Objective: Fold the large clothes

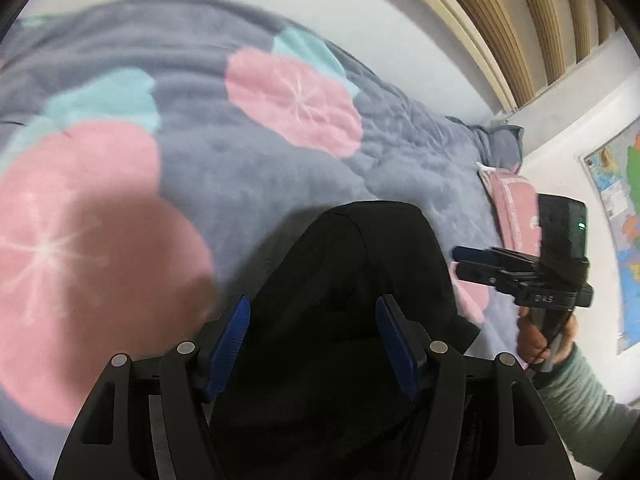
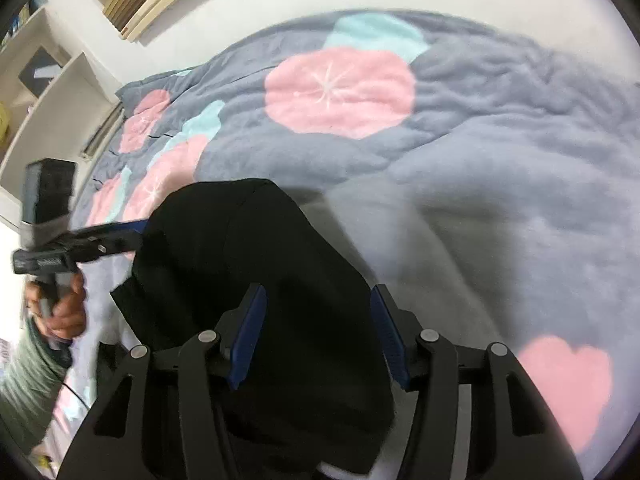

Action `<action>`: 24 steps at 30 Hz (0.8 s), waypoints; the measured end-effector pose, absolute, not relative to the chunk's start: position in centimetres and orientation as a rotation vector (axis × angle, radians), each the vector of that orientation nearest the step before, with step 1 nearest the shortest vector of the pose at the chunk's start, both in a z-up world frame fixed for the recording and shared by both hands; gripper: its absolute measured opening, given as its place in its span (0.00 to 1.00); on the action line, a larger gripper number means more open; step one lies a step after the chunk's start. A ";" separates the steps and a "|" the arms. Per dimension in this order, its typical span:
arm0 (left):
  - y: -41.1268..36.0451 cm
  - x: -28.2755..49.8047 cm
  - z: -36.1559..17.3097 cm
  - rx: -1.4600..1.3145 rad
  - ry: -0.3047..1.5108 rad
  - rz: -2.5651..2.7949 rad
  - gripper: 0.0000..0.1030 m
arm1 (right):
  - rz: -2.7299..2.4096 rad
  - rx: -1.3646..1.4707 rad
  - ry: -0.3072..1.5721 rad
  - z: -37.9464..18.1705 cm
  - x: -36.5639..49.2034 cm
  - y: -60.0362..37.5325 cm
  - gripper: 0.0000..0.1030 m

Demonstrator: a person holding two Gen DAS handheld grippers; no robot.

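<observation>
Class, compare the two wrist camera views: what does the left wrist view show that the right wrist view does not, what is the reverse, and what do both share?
Only the left wrist view: a colourful wall map, a pink pillow, and the right gripper seen from the side.

Only the right wrist view: white shelves, a pink heart on the blanket, and the left gripper seen from the side.

Both: the black garment lying on the grey blanket with pink and teal circles, and open blue-padded jaws over it.

Before you: grey blanket (image 1: 248, 168) with pink and teal circles, pink pillow (image 1: 514, 208), wall map (image 1: 618, 208), white shelves (image 2: 48, 92).
</observation>
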State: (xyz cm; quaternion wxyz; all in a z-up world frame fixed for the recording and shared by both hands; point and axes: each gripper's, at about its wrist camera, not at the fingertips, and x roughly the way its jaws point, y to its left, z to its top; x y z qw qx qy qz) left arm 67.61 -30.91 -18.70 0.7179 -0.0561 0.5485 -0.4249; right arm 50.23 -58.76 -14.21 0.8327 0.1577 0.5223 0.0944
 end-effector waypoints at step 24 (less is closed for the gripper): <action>-25.9 51.5 -9.8 0.051 1.025 -1.017 0.14 | 0.310 0.019 0.992 -7.1 38.1 -46.9 0.13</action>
